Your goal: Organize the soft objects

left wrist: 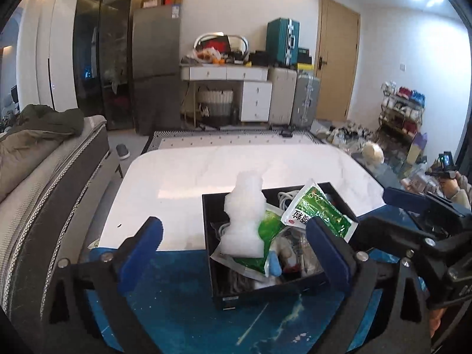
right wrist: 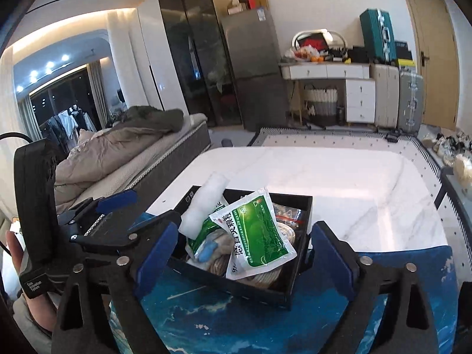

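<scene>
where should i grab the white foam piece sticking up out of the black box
Grip the white foam piece by its free upper half, coming from above. It stands tilted above the black box rim, while its base is wedged among the green packets. Its narrow waist probably suits the open left tool.

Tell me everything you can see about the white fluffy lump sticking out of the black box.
The white fluffy lump looks like soft cotton or foam wadding, bumpy and slightly translucent. It stands roughly upright and leans toward the box's left side, rising well above the rim of the black box. Its base rests among green-and-white sachets inside the box. Neither hand-held gripper touches it.
</scene>
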The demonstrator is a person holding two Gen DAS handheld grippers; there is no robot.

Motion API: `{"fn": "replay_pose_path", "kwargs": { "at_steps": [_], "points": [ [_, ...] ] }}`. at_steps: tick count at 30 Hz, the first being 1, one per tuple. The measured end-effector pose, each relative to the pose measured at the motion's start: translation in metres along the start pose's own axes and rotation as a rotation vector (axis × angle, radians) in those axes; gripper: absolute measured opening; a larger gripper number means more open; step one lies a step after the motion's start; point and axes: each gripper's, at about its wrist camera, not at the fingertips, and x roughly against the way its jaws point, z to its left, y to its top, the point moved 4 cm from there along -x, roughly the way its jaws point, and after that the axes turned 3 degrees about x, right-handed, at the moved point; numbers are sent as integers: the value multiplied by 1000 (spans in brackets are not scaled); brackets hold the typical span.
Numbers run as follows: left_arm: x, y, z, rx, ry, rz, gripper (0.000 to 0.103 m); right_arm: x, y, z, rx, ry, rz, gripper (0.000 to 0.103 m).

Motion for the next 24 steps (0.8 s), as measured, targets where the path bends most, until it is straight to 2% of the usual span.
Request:
{"fn": "replay_pose_path", "kwargs": {
  "at_steps": [4, 6, 9, 11, 15, 20, 24],
  "points": [
    [16, -9, 11, 29, -10, -79, 99, 32, -18, 7, 47, -69, -133, 102],
    [21, -17, 18, 57, -1, -114, 99, 43, -22, 8, 82, -131, -189, 102],
    [23, -30, 36, 116, 75, -170, 100, 52, -38, 7, 78, -169, -235, 102],
    [28, -38, 42, 161, 80, -219, 103, 54, -47, 3, 49, -164, -246, 102],
    [30, -49, 55, 205, 100, -247, 103, 54, -64, -8, 42, -263, -250, 102],
    [40, -57, 54, 147, 144, -356, 103, 66, -71, -18, 11, -235, -298, 102],
    [42, -61, 52, 120, 126, -385, 103, 68, -71, -13, 41, -267, -305, 102]
  ]
}}
